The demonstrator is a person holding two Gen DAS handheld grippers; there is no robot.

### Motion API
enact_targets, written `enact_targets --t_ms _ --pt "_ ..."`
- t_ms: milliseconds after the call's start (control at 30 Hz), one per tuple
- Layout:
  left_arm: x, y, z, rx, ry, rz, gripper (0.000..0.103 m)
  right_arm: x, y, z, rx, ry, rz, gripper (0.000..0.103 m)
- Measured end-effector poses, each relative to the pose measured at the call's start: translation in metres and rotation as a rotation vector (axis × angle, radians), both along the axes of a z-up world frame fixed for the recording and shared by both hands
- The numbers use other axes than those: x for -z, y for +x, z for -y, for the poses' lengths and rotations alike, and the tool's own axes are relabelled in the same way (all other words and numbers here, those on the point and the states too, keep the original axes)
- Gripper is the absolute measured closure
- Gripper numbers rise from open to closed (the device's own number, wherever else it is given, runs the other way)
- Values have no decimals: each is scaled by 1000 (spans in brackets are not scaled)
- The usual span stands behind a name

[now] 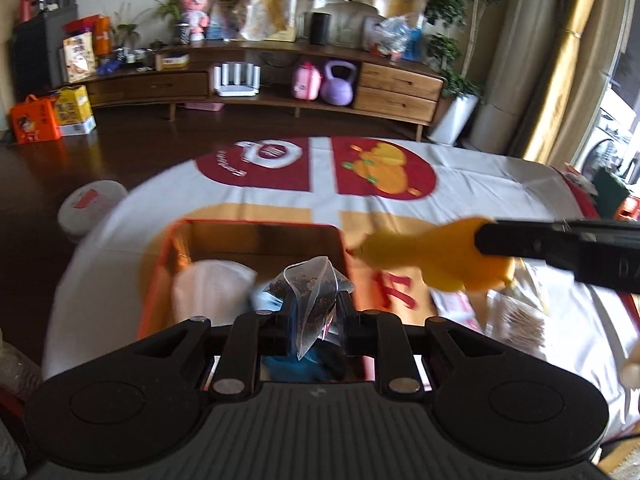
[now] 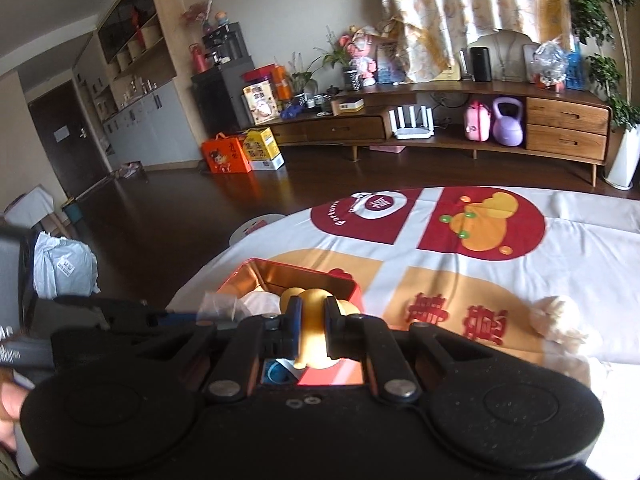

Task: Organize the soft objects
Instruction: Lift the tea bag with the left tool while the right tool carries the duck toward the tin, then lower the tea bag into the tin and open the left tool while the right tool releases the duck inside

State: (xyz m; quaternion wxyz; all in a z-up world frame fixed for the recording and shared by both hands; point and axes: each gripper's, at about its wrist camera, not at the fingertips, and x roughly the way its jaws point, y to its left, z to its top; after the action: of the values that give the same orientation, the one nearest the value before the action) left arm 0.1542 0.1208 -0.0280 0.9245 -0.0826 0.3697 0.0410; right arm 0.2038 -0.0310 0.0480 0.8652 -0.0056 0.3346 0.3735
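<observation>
A clear plastic pouch (image 1: 310, 300) of dark brown crumbs stands pinched between the left gripper (image 1: 311, 309) fingers, its top corner up and its lower tip hanging below them, right above the open red tin box (image 1: 168, 264) that lies directly ahead of and under that tool. Inside the box, left of the pouch, rests a white soft bundle (image 1: 212, 284), with something blue beneath the fingers. A yellow rubber chicken toy (image 1: 436, 256) is squeezed between the right gripper (image 2: 312, 330) pads, held level just right of the box.
</observation>
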Motion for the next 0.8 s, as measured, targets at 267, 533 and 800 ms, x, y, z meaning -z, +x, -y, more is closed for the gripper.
enact_targets --t_ms 267,533,800 --pt "5 19 -41 -68 -21 -28 83 16 5 -36 -14 -49 4 93" --pt "28 43 -64 -123 -43 -81 83 36 16 -66 -15 -104 17 93" --pt "50 62 -73 -138 -25 -118 83 61 28 -90 -19 -159 7 93"
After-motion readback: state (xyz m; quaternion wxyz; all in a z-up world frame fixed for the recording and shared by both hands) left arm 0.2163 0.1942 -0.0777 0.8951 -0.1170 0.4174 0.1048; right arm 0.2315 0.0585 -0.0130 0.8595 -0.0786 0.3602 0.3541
